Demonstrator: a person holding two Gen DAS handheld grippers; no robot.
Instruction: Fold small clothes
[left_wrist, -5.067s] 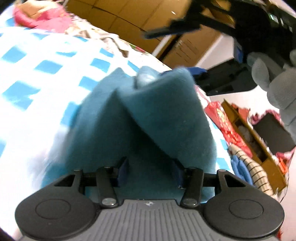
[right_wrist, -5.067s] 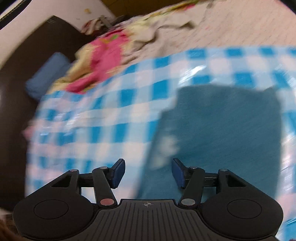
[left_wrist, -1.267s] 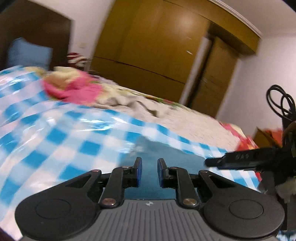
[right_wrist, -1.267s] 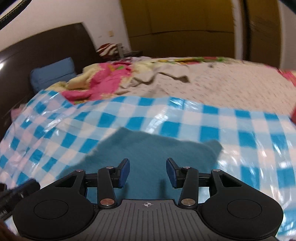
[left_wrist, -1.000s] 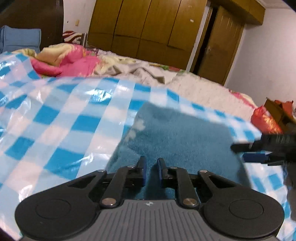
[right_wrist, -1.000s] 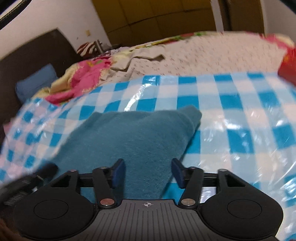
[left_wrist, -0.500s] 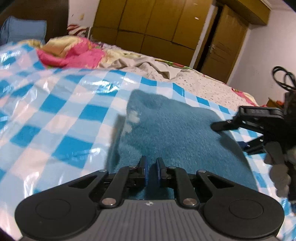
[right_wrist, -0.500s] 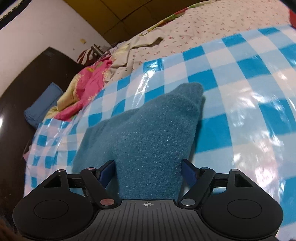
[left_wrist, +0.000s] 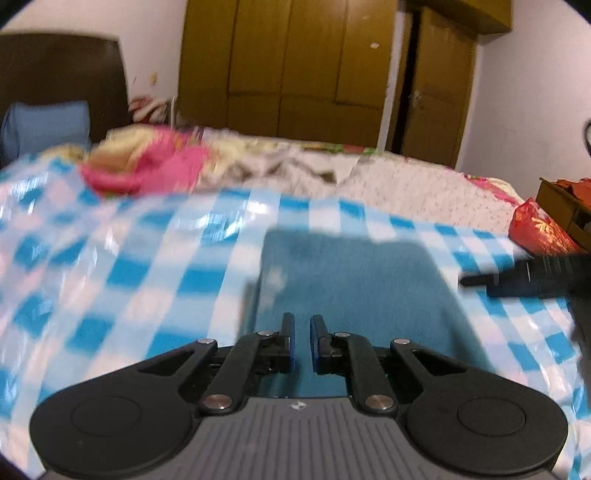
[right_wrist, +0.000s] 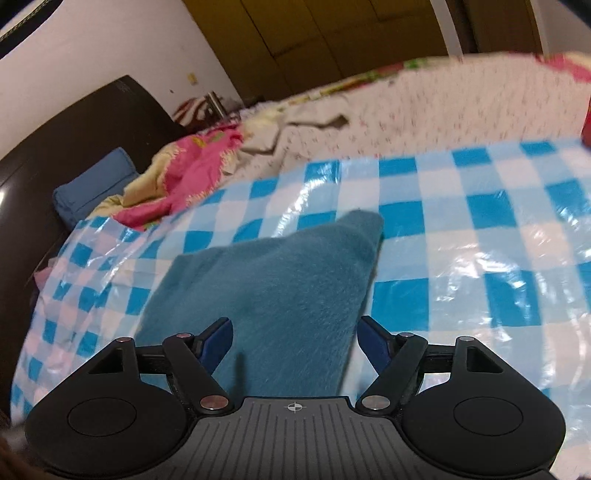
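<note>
1. The teal fleece garment (left_wrist: 354, 280) lies folded on the blue-and-white checked plastic sheet (left_wrist: 122, 273) spread over the bed (left_wrist: 417, 184); in the right wrist view its far corner (right_wrist: 364, 221) rises to a soft peak.
2. The left hand-held gripper (left_wrist: 302, 341) hangs over the near edge of the garment with its blue-padded fingers (left_wrist: 289, 339) drawn almost together; only a narrow slit remains between them, and whether any cloth is pinched there cannot be told.
3. The right hand-held gripper (right_wrist: 295, 343) has its jaws spread wide, one blue pad (right_wrist: 218, 341) on each side of the raised fleece; the pads do not visibly press on the cloth, so it is released.
4. In the left wrist view the tip of the right hand-held gripper shows as a dark blurred shape at the right edge, just beside the garment's right side.
5. Beyond the sheet a crumpled pink and yellow blanket (right_wrist: 192, 173) lies near a blue pillow (right_wrist: 92, 184) against the dark headboard (left_wrist: 62, 70).
6. A brown wardrobe (left_wrist: 291, 66) fills the far wall, and a red bag (left_wrist: 535, 229) sits at the bed's right edge.
</note>
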